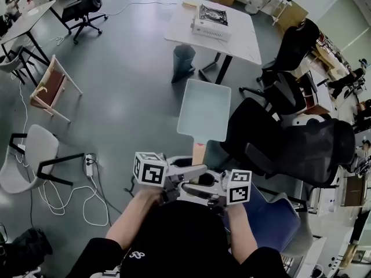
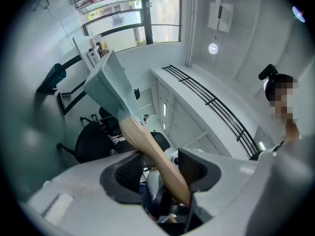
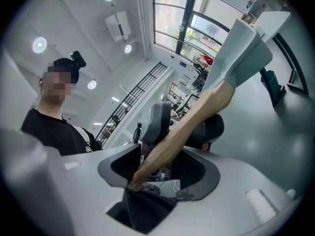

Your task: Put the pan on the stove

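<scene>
1. Your torso, black shirt [image 1: 174, 236], with bare forearms reaching forward. It is the item nearest the head camera.
2. Grey polished floor [image 1: 127, 97], which lies under everything listed.
3. White rectangular table [image 1: 243, 39], at the far side and well apart from you.
4. Black mesh office chairs [image 1: 301, 149], grouped to your right. One stands just beside the pan.
5. Pale blue-green rectangular pan [image 1: 204, 110], a shallow tray shape with its mouth facing up. You hold it level in the air over the floor, between you and the table. It is not on the stove and stands well apart from it.
6. White portable gas stove [image 1: 210, 21] with a dark burner top, sitting on the table.
7. Dark grey waste bin [image 1: 184, 59], on the floor beside the table leg.
8. Left gripper [image 2: 161, 167] in grey plastic, carrying a marker cube. Its jaws stand fairly wide and are closed on the pan's light wooden handle [image 2: 152, 151], which runs up between the ribbed pads.
9. Right gripper [image 3: 158, 165], facing the left one. Its jaws are likewise closed on the same handle, from the opposite side.
10. White power strip [image 1: 89, 164] on the floor to your left, with a looped white cable [image 1: 58, 198].
</scene>
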Demonstrator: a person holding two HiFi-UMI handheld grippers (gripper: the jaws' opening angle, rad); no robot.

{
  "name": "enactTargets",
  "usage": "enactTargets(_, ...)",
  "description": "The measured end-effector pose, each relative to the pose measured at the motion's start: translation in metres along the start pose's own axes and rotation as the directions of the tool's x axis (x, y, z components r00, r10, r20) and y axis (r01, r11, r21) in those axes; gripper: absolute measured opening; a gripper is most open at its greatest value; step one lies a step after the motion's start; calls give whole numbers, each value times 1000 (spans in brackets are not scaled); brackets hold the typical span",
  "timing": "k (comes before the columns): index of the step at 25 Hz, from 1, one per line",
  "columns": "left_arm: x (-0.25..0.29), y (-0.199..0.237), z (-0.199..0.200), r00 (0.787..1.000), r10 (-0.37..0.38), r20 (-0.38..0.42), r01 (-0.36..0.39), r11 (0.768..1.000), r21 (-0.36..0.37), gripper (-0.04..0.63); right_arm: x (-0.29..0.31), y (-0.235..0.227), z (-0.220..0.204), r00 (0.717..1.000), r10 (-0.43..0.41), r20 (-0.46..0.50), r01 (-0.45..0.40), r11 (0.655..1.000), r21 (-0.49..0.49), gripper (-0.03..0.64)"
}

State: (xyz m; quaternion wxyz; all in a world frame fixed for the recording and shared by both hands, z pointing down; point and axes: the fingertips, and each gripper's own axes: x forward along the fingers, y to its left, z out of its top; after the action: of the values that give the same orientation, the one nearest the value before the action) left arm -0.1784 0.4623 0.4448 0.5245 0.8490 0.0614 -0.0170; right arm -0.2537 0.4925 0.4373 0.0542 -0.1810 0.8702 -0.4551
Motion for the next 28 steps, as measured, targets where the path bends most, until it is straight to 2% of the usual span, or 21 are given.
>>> enactTargets(11, 17, 25, 33, 1000, 15, 15, -15, 1000, -16, 219, -7, -29, 33, 1000, 13, 5, -13, 1000, 8, 230)
enactTargets(28, 82, 97, 145, 999, 33, 17, -32, 998, -54, 219, -33, -120, 148, 1000, 26, 14, -26, 999, 38, 230)
